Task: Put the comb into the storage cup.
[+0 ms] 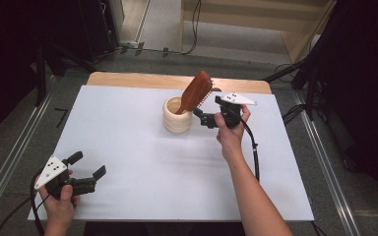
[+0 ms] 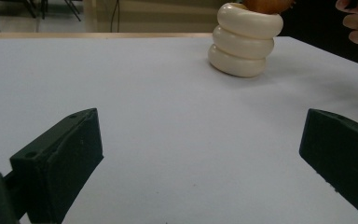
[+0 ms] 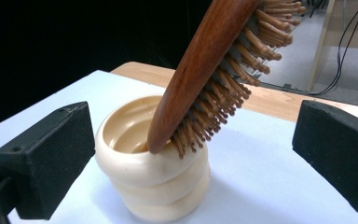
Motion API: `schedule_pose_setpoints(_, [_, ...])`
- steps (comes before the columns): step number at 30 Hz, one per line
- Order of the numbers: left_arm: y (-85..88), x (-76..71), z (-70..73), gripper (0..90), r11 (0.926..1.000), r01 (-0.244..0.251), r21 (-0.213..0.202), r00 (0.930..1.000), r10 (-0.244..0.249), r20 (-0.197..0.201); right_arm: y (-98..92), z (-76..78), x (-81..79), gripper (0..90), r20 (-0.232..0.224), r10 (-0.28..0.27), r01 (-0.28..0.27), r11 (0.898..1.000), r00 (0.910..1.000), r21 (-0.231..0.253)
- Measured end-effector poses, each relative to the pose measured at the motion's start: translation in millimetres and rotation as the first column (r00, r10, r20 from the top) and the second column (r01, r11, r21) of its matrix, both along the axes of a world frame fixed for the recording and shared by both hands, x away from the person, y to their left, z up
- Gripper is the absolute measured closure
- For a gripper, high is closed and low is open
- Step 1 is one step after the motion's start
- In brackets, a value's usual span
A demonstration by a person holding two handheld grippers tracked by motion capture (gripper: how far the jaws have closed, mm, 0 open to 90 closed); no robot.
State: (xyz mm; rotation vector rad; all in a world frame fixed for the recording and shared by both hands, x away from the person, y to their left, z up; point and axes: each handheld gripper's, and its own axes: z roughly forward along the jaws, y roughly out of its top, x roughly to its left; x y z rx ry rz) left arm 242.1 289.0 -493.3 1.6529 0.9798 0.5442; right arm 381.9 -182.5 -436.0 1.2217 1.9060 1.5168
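My left gripper (image 1: 89,165) rests near the front left corner of the white sheet-covered table (image 1: 142,167), jaws wide apart, with bare surface ahead of it all the way to the cream ribbed ring-stacked cup (image 1: 177,115); nothing stands between. That cup is the one obstacle on the table, and the brown wooden bristled hairbrush (image 1: 195,91) leans out of it, tilting up and to the right over its rim. My right gripper (image 1: 203,116) sits just beside the cup's right side, jaws spread, under the overhanging brush head. The mouth of the cup beside the handle stays open; the right half of the table lies free
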Motion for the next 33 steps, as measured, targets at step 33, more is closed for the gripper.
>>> schedule_pose_setpoints(33, [-0.8,-0.4,0.0,0.0,1.0000,0.002,0.009,1.0000,-0.002,0.001,-38.8,-6.9,-59.8,0.0,0.055,0.024,-0.019,0.996,0.9982,-0.090])
